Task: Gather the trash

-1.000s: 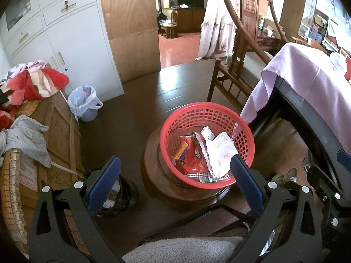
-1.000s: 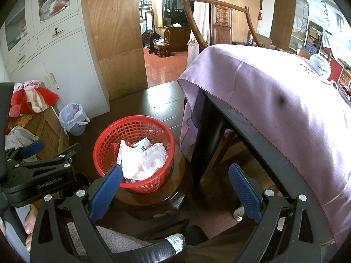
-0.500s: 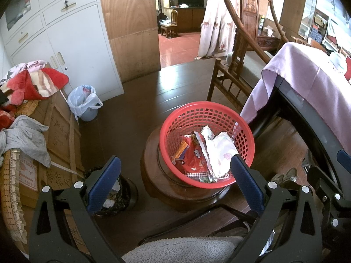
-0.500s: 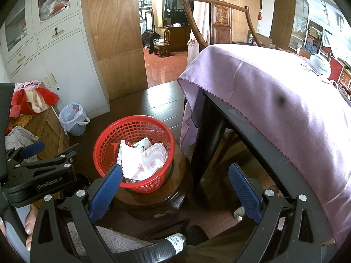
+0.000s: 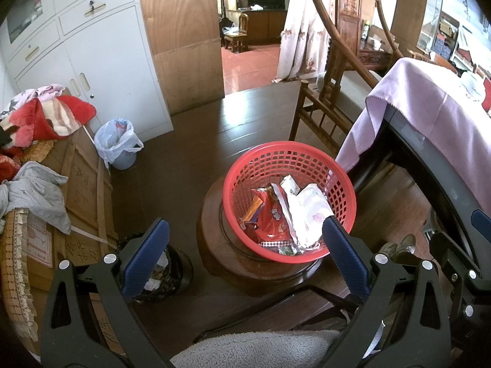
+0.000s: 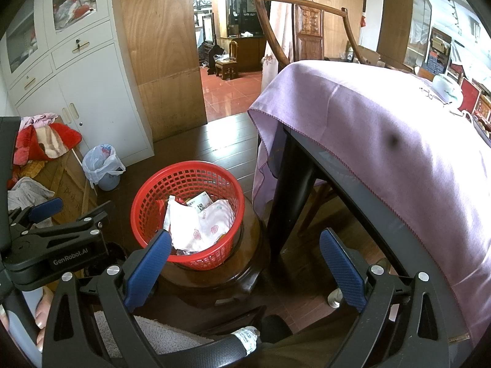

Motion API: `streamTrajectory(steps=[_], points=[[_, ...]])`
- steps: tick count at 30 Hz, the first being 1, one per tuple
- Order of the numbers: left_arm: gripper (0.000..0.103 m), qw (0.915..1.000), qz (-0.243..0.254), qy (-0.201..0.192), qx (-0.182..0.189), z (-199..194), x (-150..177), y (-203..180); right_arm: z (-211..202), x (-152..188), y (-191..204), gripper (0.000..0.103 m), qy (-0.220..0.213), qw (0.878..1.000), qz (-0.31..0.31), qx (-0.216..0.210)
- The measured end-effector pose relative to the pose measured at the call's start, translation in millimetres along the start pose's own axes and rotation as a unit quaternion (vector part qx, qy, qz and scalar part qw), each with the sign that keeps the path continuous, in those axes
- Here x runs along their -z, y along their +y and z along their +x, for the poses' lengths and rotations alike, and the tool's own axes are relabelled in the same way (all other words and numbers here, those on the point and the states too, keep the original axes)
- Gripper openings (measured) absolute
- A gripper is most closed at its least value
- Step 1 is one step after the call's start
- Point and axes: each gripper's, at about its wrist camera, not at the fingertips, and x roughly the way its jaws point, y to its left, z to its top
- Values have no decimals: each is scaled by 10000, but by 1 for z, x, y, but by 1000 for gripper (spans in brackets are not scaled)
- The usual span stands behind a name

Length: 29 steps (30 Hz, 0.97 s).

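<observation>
Holding both tongs spread with nothing between them, I have my left gripper [image 5: 244, 247] low in its frame and my right gripper [image 6: 245, 262] likewise. Just past the blue pads [image 5: 145, 257], at the centre of the left view, the red basket [image 5: 260, 165] sits on a round wooden stool [image 5: 214, 245], with wrappers [image 5: 288, 214] piled inside. A purple tablecloth [image 6: 383, 141] fills the right. Farther off, at left, a bagged bin [image 5: 118, 142] stands by white cabinets [image 5: 104, 61].
</observation>
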Motion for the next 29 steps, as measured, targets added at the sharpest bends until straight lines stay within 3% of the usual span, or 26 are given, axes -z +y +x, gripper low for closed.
streamTrajectory(steps=[29], points=[[96,10000,-75,-14,-30,0,5,0,0,0,-1,96,1,10000,4,-6]])
